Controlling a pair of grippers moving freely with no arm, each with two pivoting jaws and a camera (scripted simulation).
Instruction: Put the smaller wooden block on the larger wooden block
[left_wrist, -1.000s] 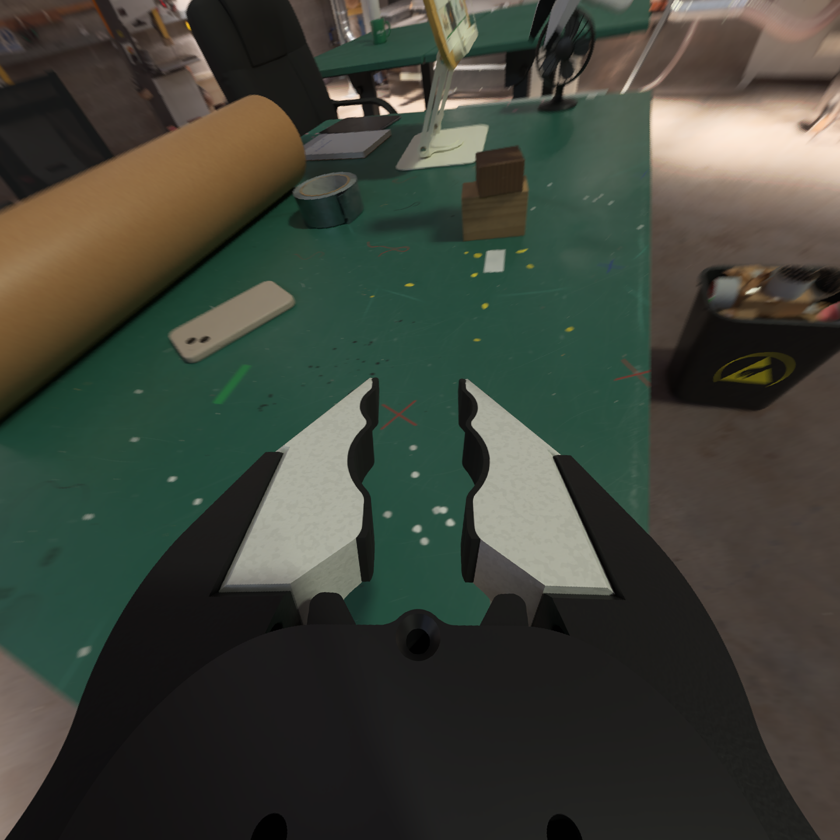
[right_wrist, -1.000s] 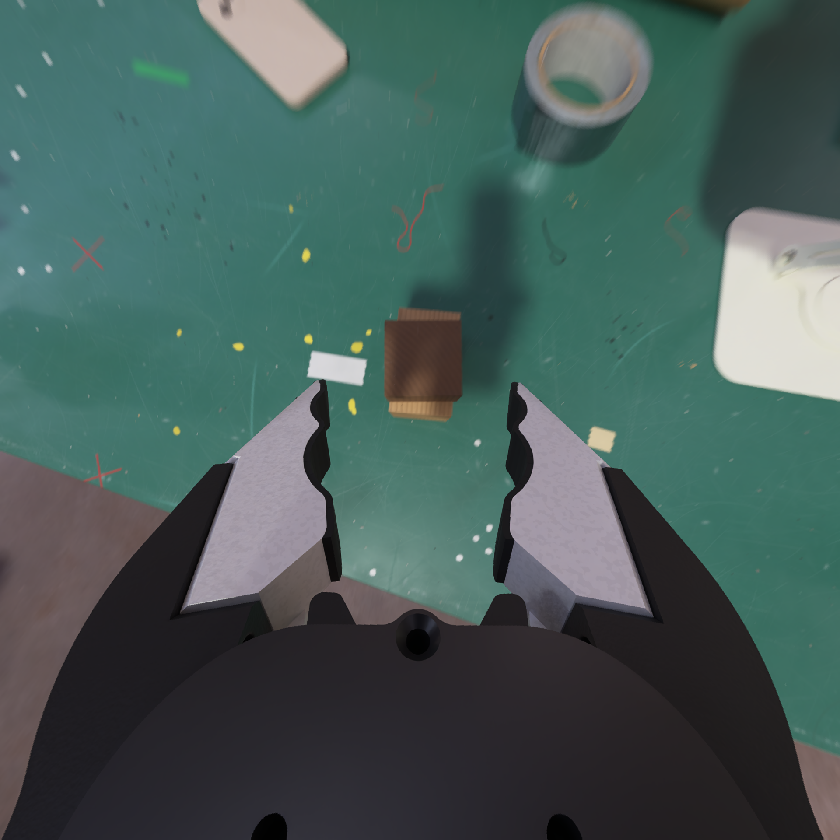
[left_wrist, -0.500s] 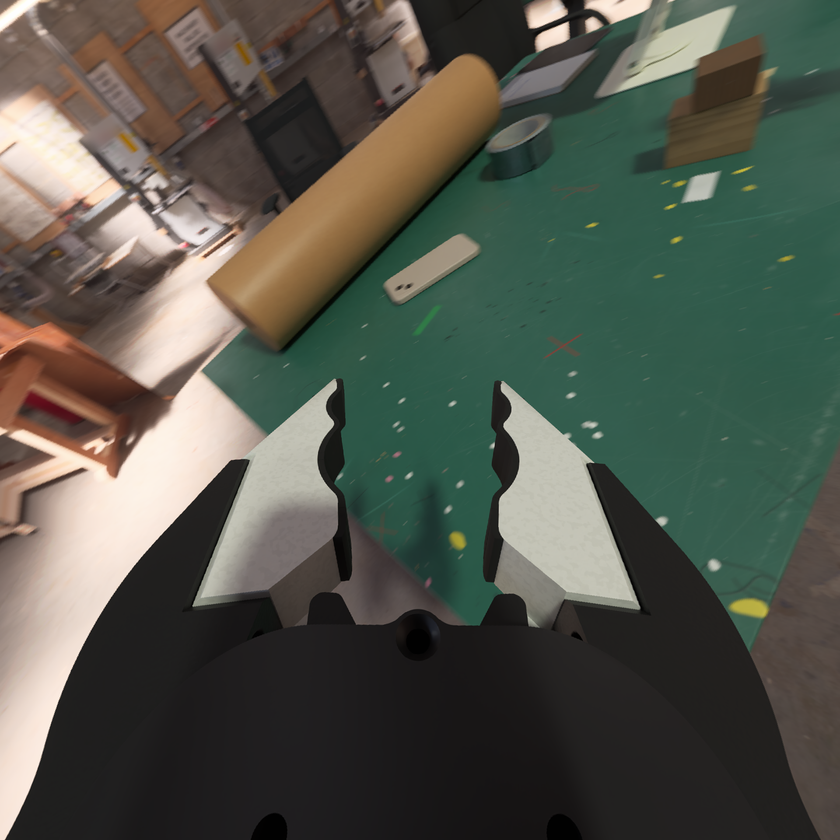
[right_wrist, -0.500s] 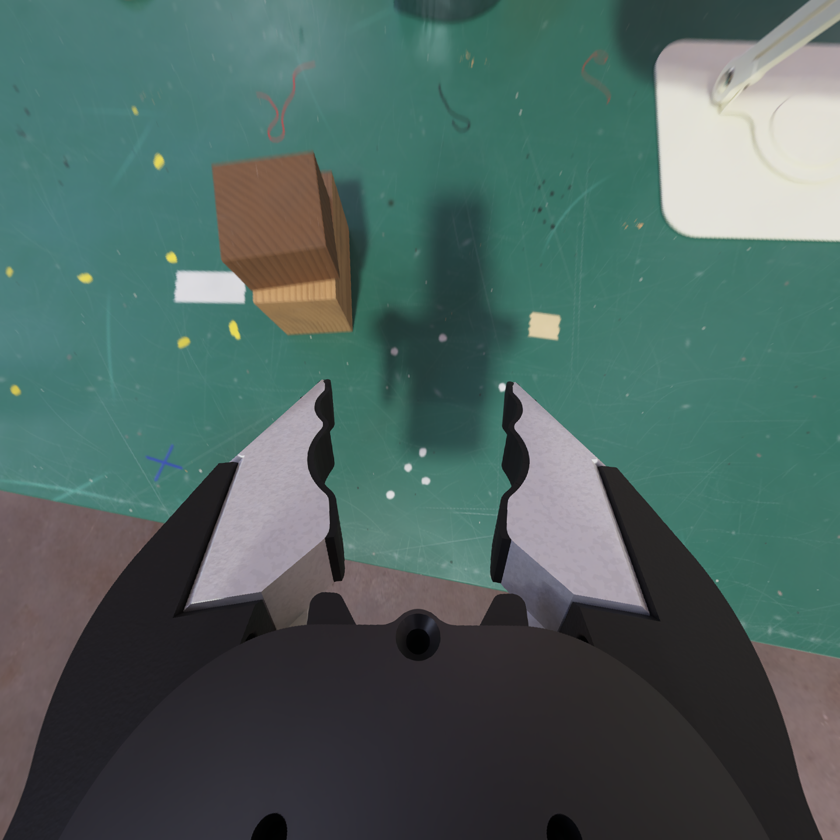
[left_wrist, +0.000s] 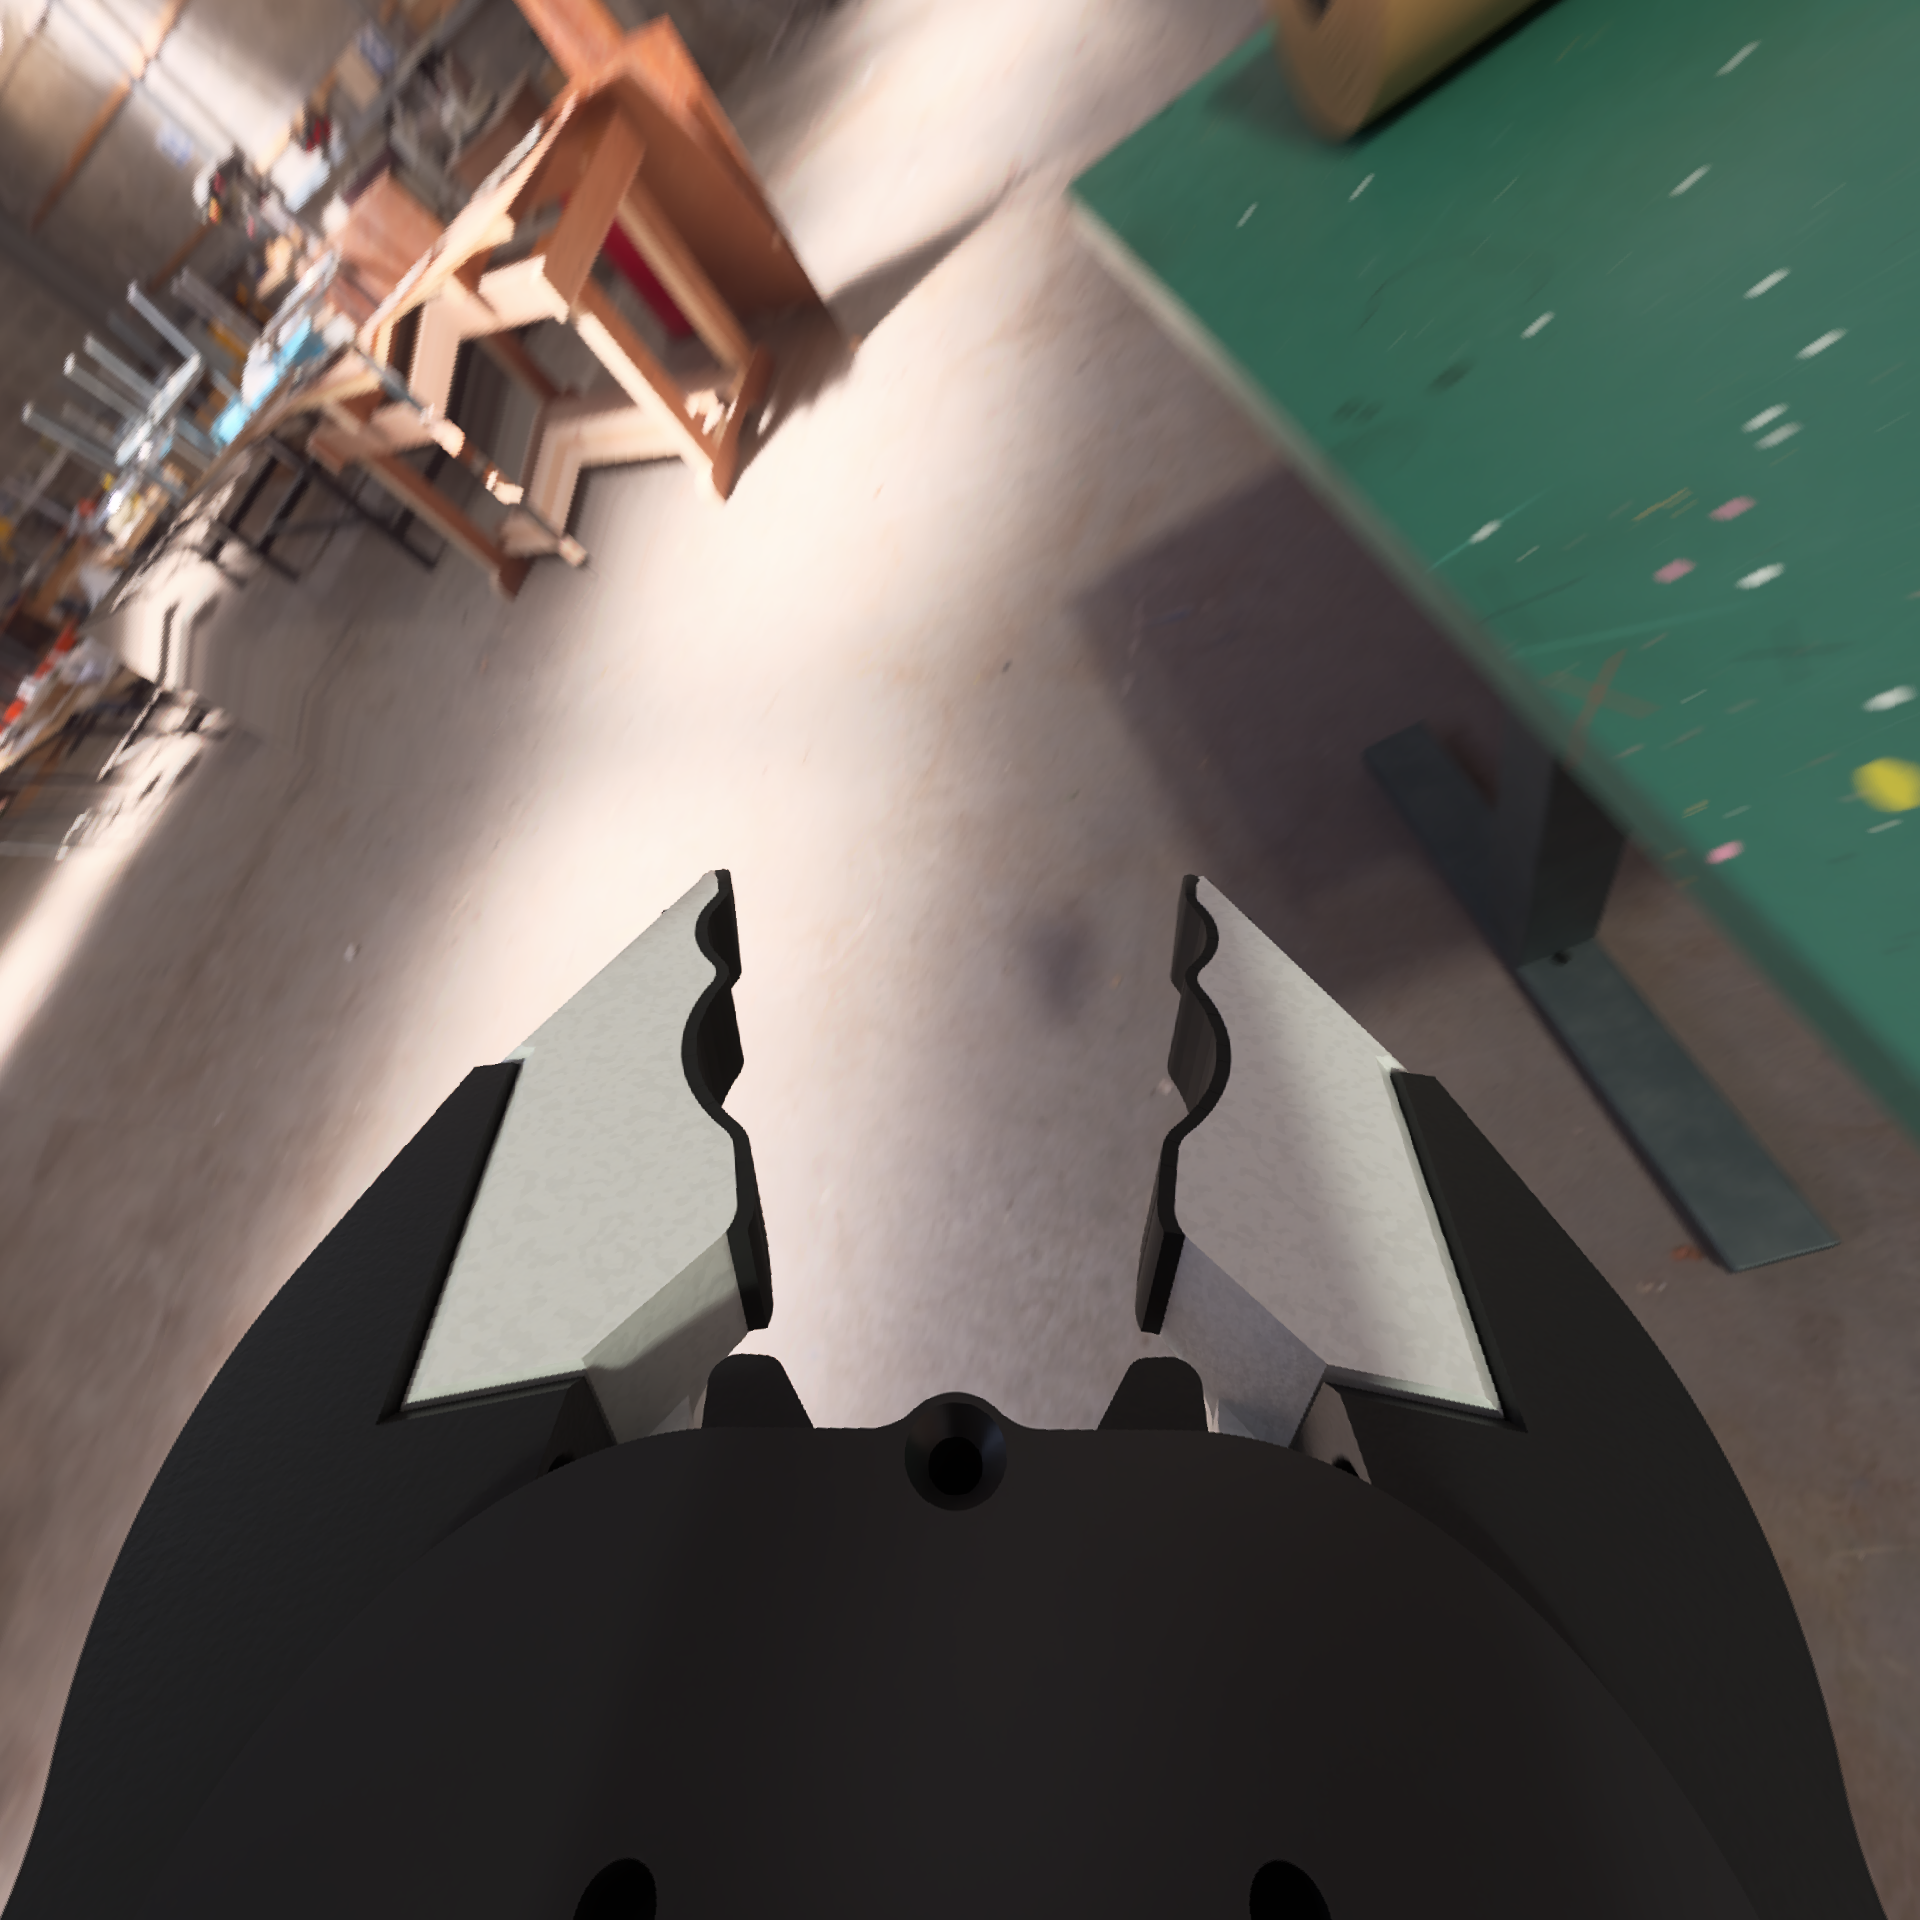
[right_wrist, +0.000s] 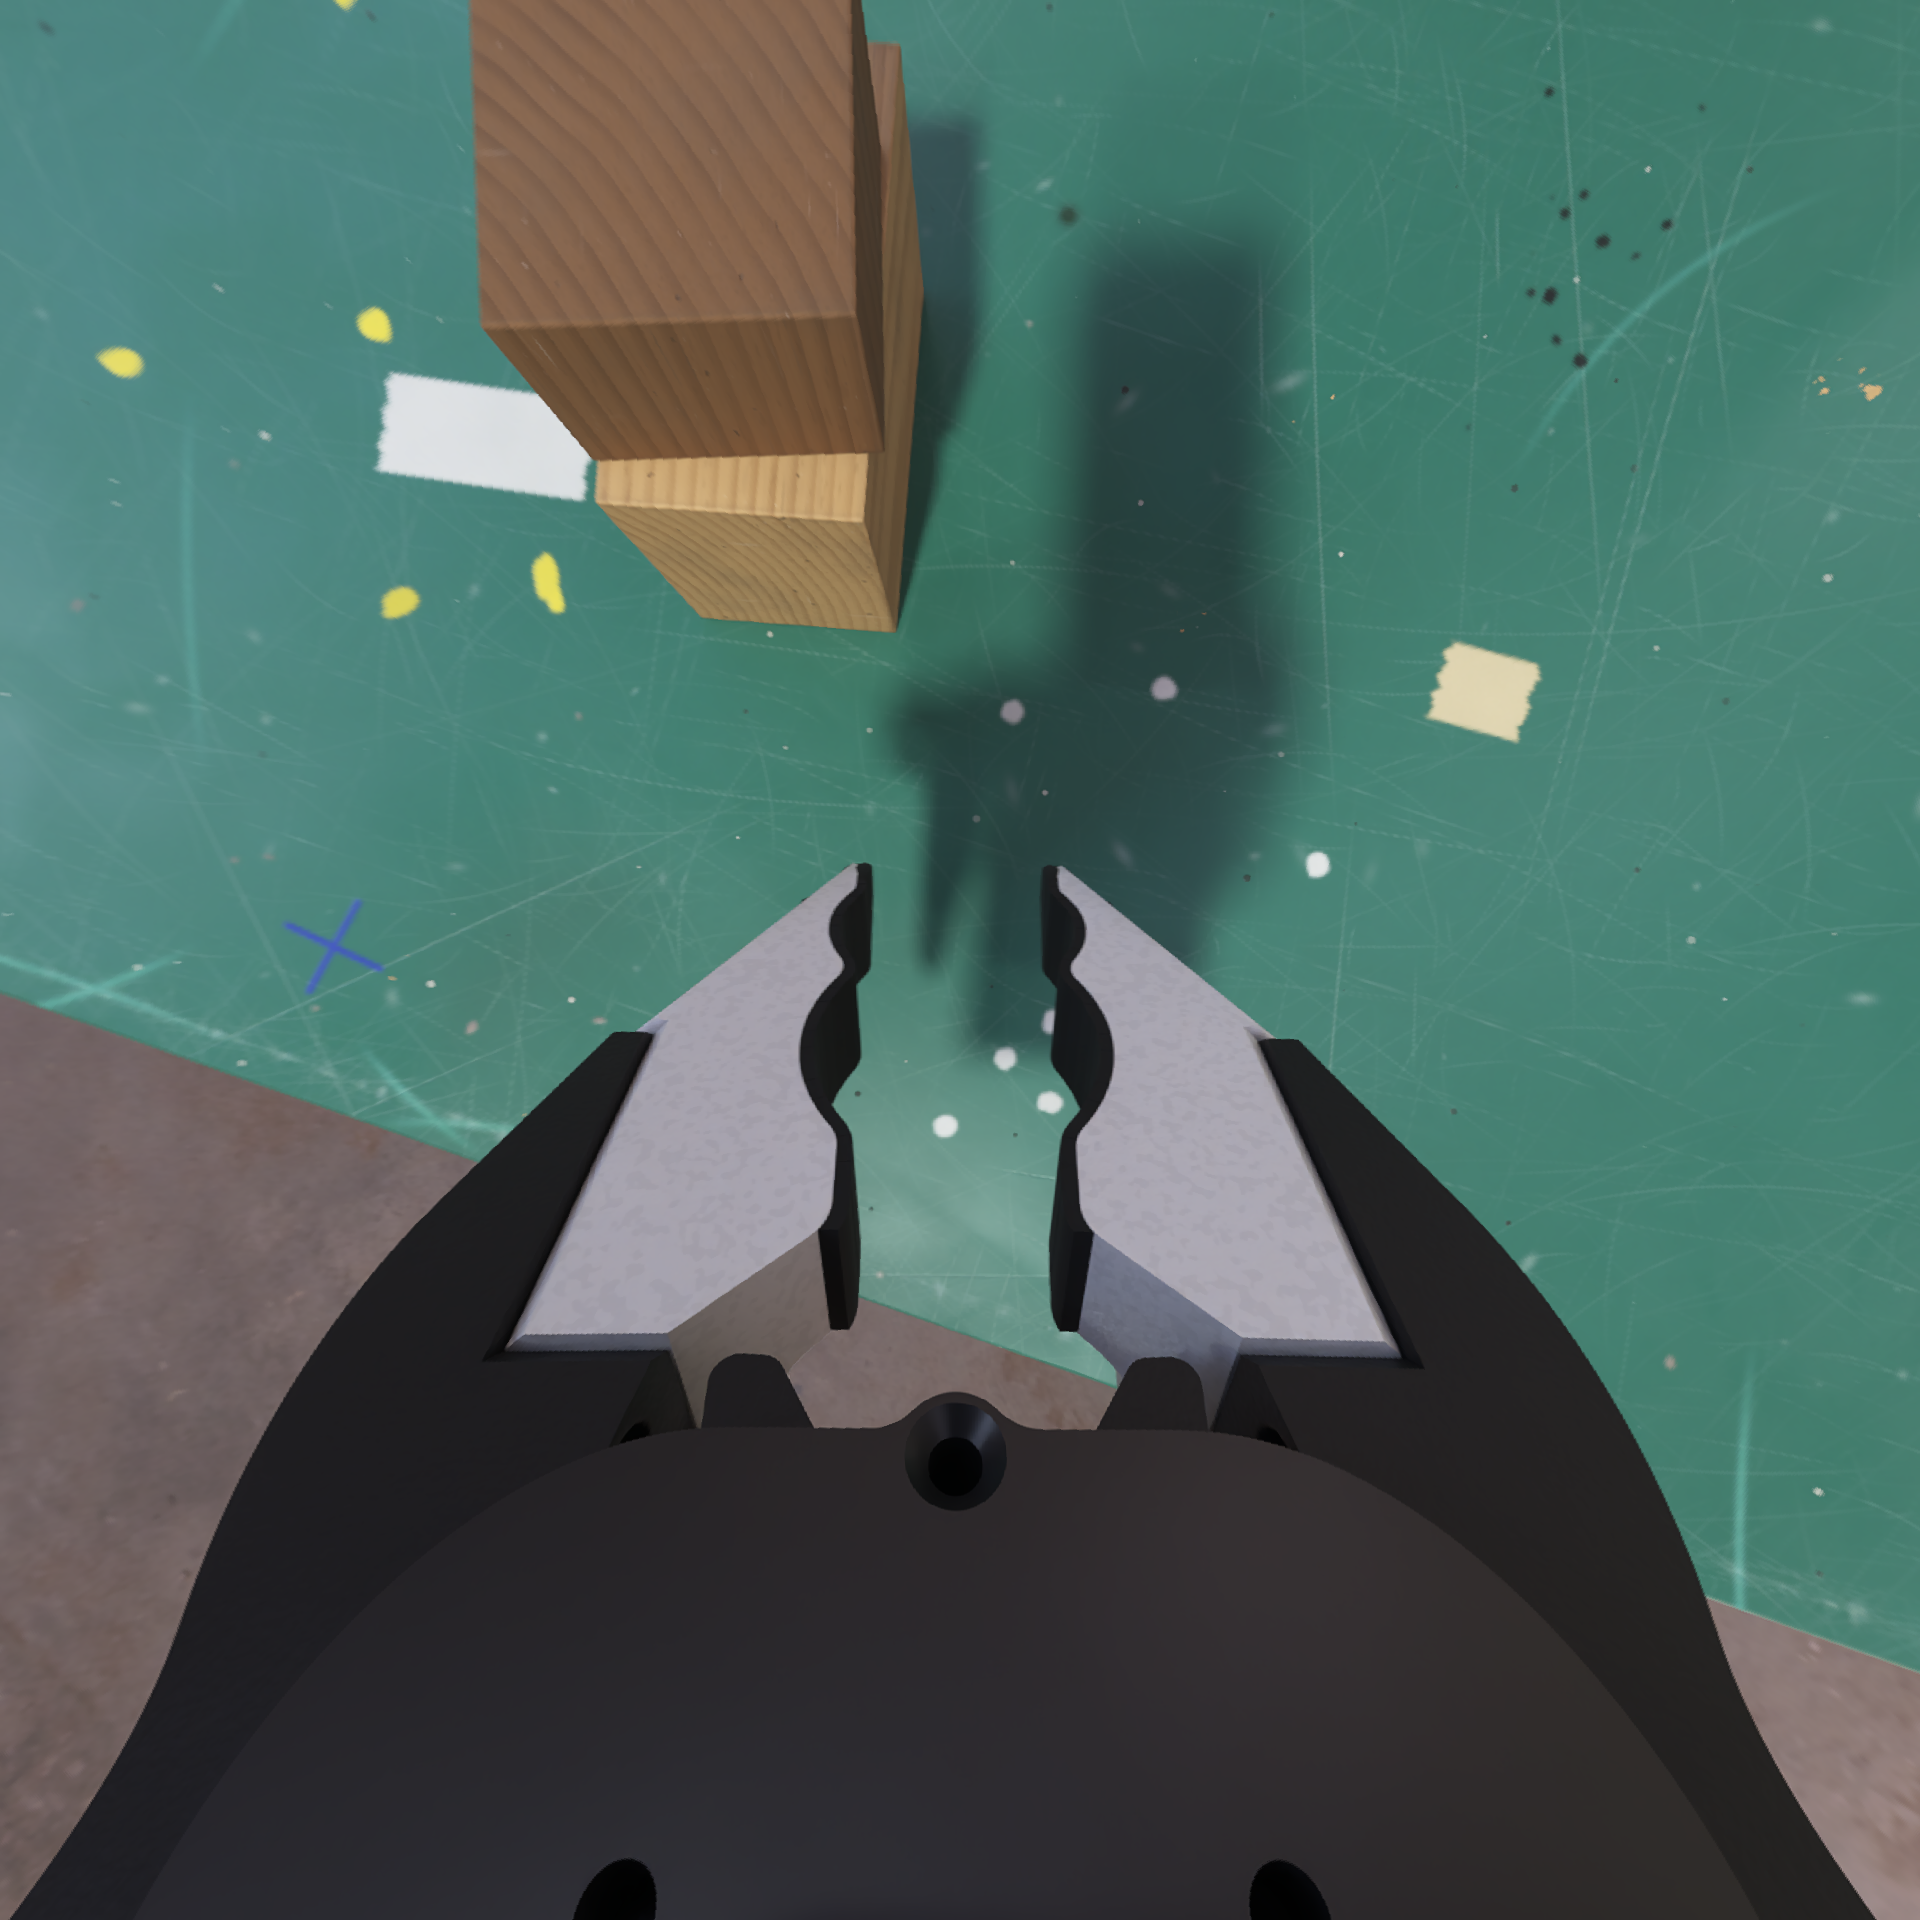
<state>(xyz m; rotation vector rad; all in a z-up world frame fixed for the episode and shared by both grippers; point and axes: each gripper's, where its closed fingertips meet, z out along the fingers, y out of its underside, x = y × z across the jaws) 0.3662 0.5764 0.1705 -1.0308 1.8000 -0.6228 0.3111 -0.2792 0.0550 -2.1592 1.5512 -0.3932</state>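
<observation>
In the right wrist view the smaller, darker wooden block (right_wrist: 675, 208) rests on top of the larger, lighter wooden block (right_wrist: 769, 540), shifted toward its left and near side, on the green table (right_wrist: 1455, 468). My right gripper (right_wrist: 956, 883) is empty, with a narrow gap between its fingers, and hovers over the table's near edge, in front of and right of the stack. My left gripper (left_wrist: 956, 894) is open wide and empty over the floor, off the table. Neither block shows in the left wrist view.
A white tape strip (right_wrist: 478, 436) lies left of the stack and a beige scrap (right_wrist: 1484, 691) to its right. In the left wrist view the green table's corner (left_wrist: 1558, 364), a dark table leg (left_wrist: 1507, 842), a brown cardboard roll's end (left_wrist: 1371, 52) and wooden workbenches (left_wrist: 582, 270) show.
My right gripper moved down closer to the table and narrowed its fingers. My left gripper swung left off the table, opened wider, and now faces the floor.
</observation>
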